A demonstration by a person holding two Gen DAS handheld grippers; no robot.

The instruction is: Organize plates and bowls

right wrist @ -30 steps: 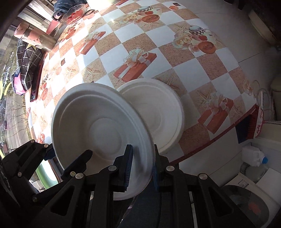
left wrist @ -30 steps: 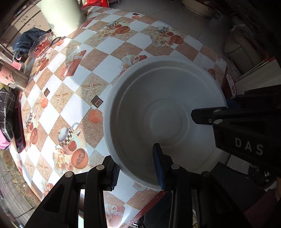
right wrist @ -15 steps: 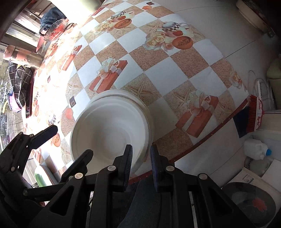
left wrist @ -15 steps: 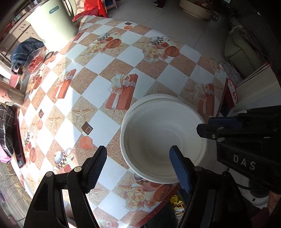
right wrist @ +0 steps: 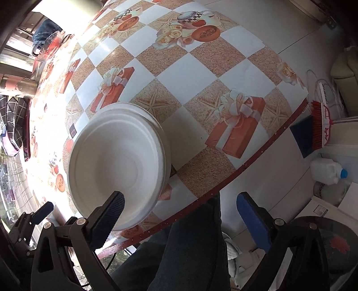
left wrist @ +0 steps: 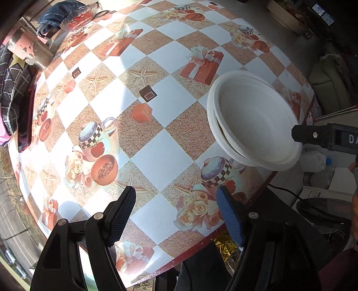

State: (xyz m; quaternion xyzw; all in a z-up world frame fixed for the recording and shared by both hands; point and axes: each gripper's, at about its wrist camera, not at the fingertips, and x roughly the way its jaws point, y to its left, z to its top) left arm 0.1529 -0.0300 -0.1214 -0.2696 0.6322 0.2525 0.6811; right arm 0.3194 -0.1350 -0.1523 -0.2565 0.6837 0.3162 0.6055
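Note:
Two white paper plates lie stacked, one nested in the other (left wrist: 255, 120), near the table's front edge; the stack also shows in the right wrist view (right wrist: 116, 161). My left gripper (left wrist: 176, 215) is open and empty, to the left of the stack and apart from it. My right gripper (right wrist: 181, 215) is open wide and empty; its left finger (right wrist: 107, 217) overlaps the stack's near rim in the image, and I cannot tell if it touches. The right gripper's body shows at the right edge of the left wrist view (left wrist: 324, 136).
The table wears a checkered cloth (left wrist: 161, 156) printed with gifts and teapots. A metal canister (left wrist: 31, 53), dark checked cloth (left wrist: 13, 94) and a bowl of red items (left wrist: 78, 18) stand at the far left. A broom (right wrist: 320, 120) and white jug (right wrist: 329, 172) are on the floor to the right.
The plate I held went down onto the other plate, forming a stack. The left gripper opened first and drew back left. The right gripper then opened and let go.

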